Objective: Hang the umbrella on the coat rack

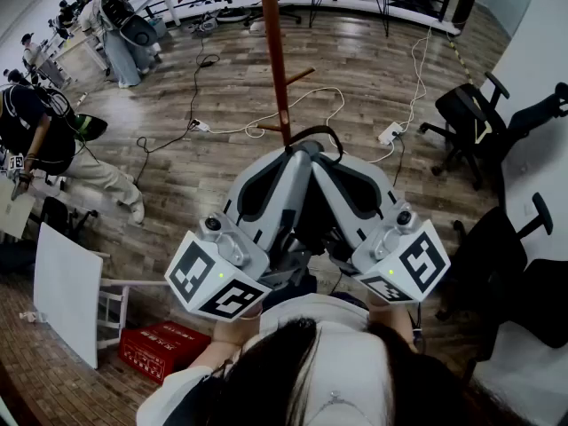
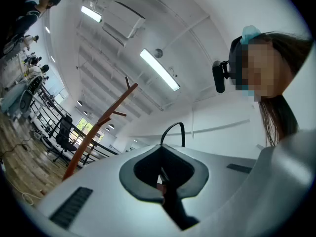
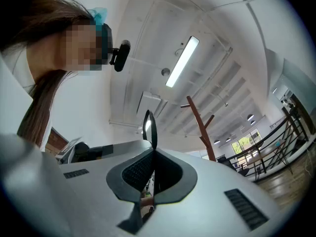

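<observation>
The brown wooden coat rack stands on the wood floor just beyond my two grippers, a short peg pointing right. It also shows as a slanted pole with pegs, the coat rack at the left and the coat rack right of centre. My left gripper and right gripper are raised with their tips pressed together. Both are shut on the dark umbrella, which hangs between them, mostly hidden. Its black strap loop sticks out above the tips, close to the pole. The loop and loop rise past my left gripper and right gripper.
Black office chairs stand at the right. A red box and a white board lie at the lower left. Cables and a power strip run over the floor by the rack. A person crouches far left.
</observation>
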Motion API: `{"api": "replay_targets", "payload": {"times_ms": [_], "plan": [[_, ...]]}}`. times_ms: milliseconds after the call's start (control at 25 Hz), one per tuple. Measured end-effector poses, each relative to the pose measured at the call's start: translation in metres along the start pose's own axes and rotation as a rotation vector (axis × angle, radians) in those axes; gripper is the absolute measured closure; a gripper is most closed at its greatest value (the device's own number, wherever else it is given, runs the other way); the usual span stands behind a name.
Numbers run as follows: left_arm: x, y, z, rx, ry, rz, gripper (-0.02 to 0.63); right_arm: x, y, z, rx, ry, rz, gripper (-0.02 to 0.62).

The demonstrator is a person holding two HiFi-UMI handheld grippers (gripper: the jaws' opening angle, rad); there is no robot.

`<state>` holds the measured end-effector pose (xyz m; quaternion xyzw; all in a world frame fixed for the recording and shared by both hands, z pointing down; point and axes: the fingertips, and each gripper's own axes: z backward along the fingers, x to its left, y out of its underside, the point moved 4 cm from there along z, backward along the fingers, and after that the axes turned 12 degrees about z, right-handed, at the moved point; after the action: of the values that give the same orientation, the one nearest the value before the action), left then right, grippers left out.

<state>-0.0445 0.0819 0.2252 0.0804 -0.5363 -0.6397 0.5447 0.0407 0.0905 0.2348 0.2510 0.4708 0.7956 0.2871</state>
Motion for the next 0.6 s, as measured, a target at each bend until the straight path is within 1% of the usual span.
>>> {"api": "replay_targets", "payload": {"times_ms": [320,600], "plan": [[0.027,-0.013,-0.004,0.012,0.017,0.016,0.598,-0.006,0.014,-0.025,0.001,0.017,-0.004,0.561],[0.048,-0.028,-0.001,0.024,0.041,0.026,0.598,-0.002,0.024,-0.047,0.003,0.044,0.004,0.561]]}}
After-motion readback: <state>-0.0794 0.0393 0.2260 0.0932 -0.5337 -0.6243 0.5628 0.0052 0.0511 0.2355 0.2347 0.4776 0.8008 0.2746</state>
